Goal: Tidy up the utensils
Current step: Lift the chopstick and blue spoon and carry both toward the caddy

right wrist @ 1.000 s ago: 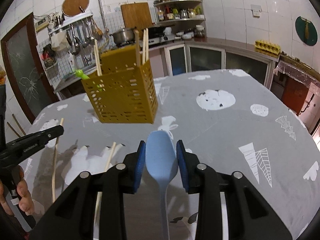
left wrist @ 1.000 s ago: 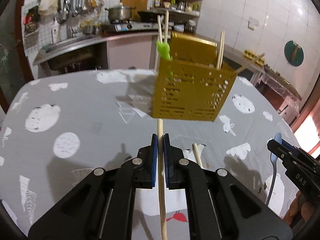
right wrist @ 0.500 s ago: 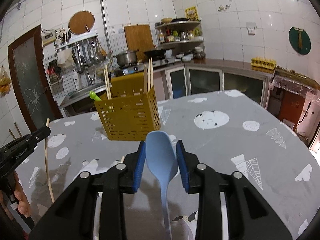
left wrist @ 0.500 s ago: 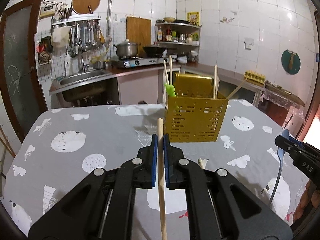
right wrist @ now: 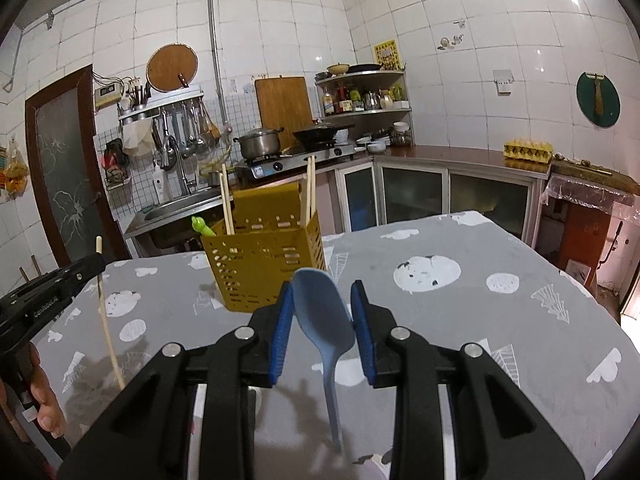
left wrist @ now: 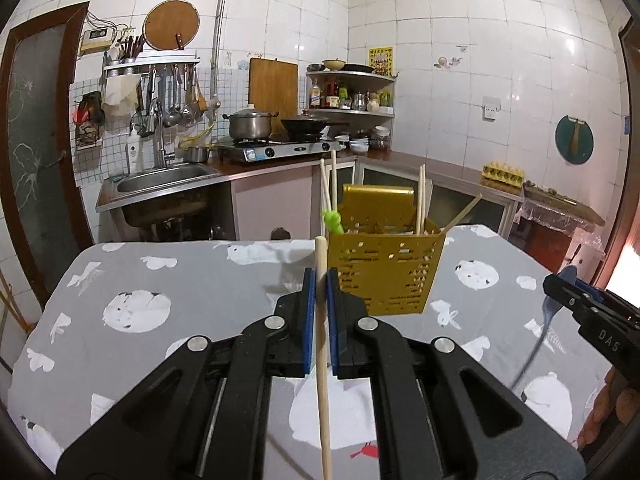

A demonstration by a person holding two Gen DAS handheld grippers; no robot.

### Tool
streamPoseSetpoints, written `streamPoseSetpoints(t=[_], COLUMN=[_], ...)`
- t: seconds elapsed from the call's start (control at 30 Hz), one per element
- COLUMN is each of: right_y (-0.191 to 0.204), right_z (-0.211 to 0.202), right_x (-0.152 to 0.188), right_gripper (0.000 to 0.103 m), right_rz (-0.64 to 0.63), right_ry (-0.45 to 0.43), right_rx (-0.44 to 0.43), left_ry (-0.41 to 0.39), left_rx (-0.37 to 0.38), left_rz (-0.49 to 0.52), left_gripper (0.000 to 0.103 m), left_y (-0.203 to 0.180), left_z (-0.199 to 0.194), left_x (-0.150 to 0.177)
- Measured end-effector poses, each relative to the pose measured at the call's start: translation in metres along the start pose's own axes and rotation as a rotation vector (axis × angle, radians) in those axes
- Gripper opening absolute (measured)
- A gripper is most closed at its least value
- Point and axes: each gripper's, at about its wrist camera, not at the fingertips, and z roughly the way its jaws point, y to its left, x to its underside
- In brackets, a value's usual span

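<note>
Ahead of both tongs, the yellow caddy (left wrist: pixel 386 268) is standing on the grey counter (left wrist: pixel 180 280), chopsticks already upright inside. My right tongs (right wrist: pixel 322 312), just closing, are clamping the blue spoon (right wrist: pixel 324 312); my left tongs (left wrist: pixel 320 292) are clamping one chopstick (left wrist: pixel 322 340), both pieces held upright.

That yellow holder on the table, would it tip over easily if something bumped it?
Probably. The yellow holder looks like thin perforated plastic, so likely light. It stands tall on a soft cloth, and its chopsticks stick out well above the rim, leaning outward.
</note>
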Motion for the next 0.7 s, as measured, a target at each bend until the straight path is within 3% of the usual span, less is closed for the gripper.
streamPoseSetpoints(t=[0.23,0.43,0.7], right_y=[0.009,0.007,-0.018], right_z=[0.006,0.017,0.034], right_x=[-0.019,-0.024,-0.008], right_gripper=[0.005,0.004,0.007], right_rz=[-0.028,-0.025,0.010], right_ry=[-0.033,-0.023,0.110], right_rx=[-0.004,-0.006,0.034], left_ry=[-0.050,-0.061,-0.025], left_rx=[0.032,0.043,0.036], left_rz=[-0.020,-0.022,-0.016], left_gripper=[0.005,0.005,0.005], left_y=[-0.005,-0.007,0.001], left_z=[0.000,0.001,0.006], left_x=[-0.030,-0.038,-0.026])
